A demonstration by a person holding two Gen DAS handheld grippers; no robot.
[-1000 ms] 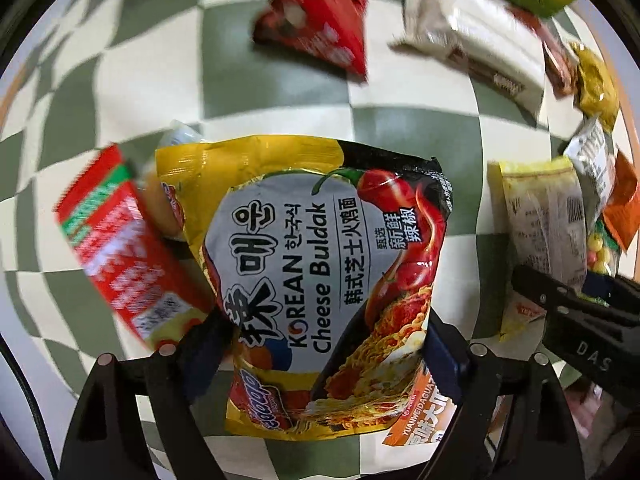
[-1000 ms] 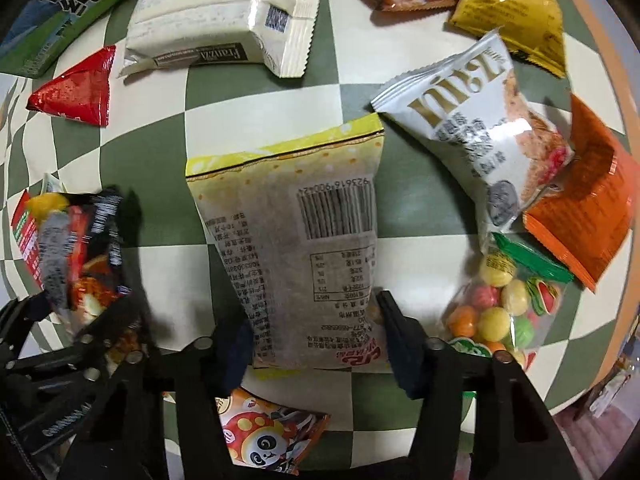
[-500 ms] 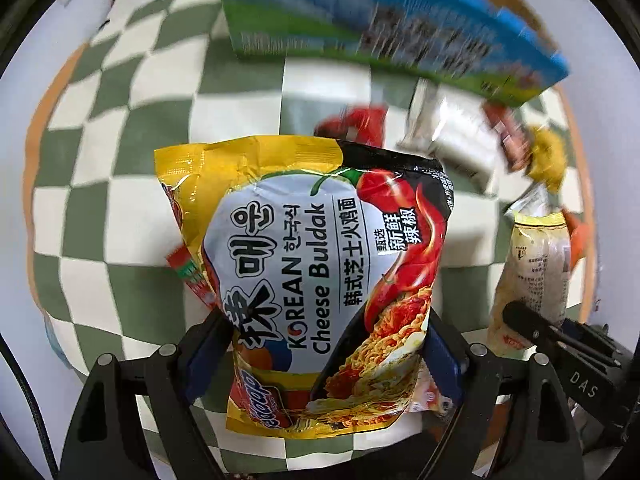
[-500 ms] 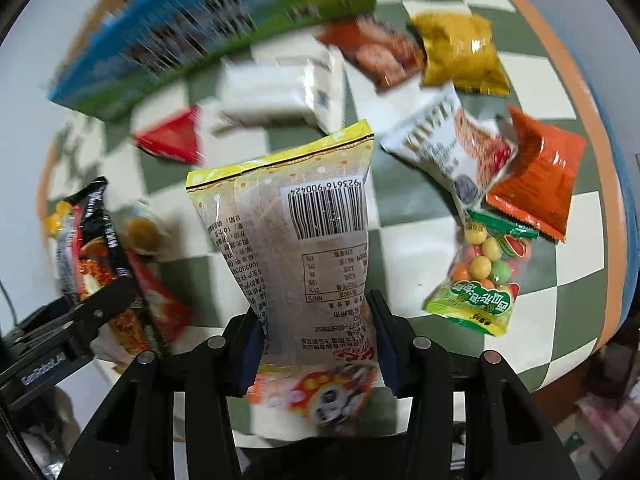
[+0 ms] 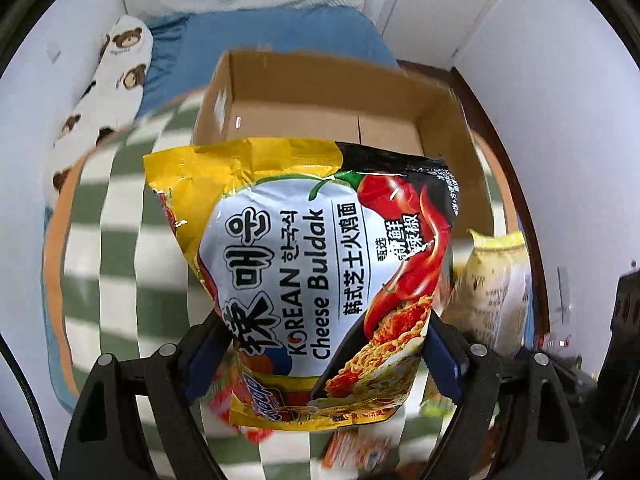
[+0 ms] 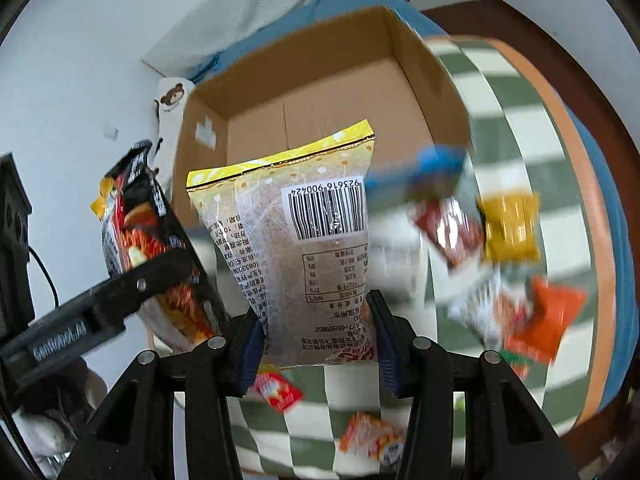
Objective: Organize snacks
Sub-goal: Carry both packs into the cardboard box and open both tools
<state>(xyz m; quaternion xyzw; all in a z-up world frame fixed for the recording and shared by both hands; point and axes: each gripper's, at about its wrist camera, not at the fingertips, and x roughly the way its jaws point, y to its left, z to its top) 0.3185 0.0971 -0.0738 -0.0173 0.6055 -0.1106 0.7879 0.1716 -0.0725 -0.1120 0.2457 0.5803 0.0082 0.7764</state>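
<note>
My left gripper (image 5: 320, 354) is shut on a yellow and black Korean Cheese Buldak noodle packet (image 5: 316, 264), held in the air. My right gripper (image 6: 316, 338) is shut on a pale yellow snack bag (image 6: 296, 236) with a barcode facing the camera. Both packets hang high over the green and white checked cloth (image 6: 516, 92), in front of an open cardboard box (image 5: 320, 120) whose inside shows bare. In the right wrist view the noodle packet (image 6: 136, 240) and the other gripper's finger appear at the left; the yellow bag (image 5: 496, 284) shows at the right of the left wrist view.
Several snack packets lie blurred on the cloth: an orange one (image 6: 548, 320), a mustard yellow one (image 6: 508, 228), a dark red one (image 6: 448, 228) and small ones near the front (image 6: 280, 392). Behind the box are a blue bed (image 5: 280, 36) and a bear-print pillow (image 5: 116, 68).
Both grippers have risen well above the cloth with their packets and tilted toward the cardboard box, which has come into view. The right jaws closed tighter on the yellow bag.
</note>
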